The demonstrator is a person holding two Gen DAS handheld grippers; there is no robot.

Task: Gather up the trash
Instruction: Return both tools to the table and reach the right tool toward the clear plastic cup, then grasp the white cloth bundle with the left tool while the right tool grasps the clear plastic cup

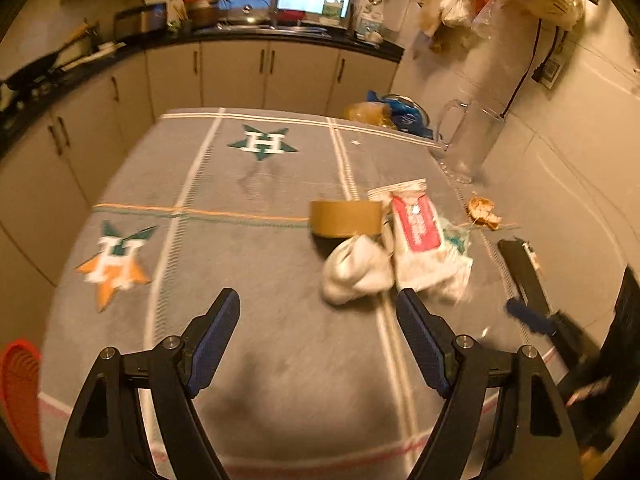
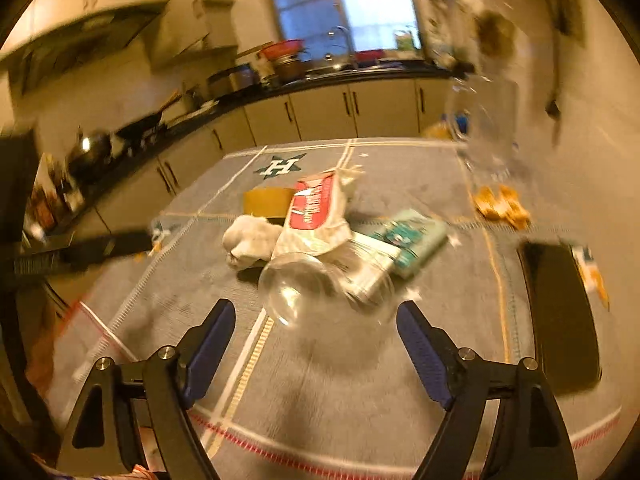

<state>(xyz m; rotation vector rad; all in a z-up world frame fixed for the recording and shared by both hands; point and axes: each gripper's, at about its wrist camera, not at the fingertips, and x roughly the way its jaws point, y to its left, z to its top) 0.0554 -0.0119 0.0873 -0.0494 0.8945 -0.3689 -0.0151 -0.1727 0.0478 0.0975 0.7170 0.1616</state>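
Trash lies on the grey cloth-covered table [image 1: 256,208]: a crumpled white tissue wad [image 1: 356,270], a red-and-white plastic wrapper [image 1: 420,240] and orange peel scraps [image 1: 484,210]. My left gripper [image 1: 318,304] is open and empty, just short of the wad. In the right wrist view the wad [image 2: 250,240], the wrapper [image 2: 316,212], a teal packet [image 2: 412,240] and a clear plastic cup [image 2: 320,292] on its side lie ahead. My right gripper [image 2: 316,316] is open, its fingertips on either side of the cup, apart from it. The peel [image 2: 502,206] lies far right.
A brown tape roll [image 1: 346,218] stands behind the wad. A glass pitcher [image 1: 470,140] stands at the table's far right. A black flat object [image 2: 560,312] lies at the right edge. An orange bin [image 1: 20,396] shows low left. Kitchen counters run behind.
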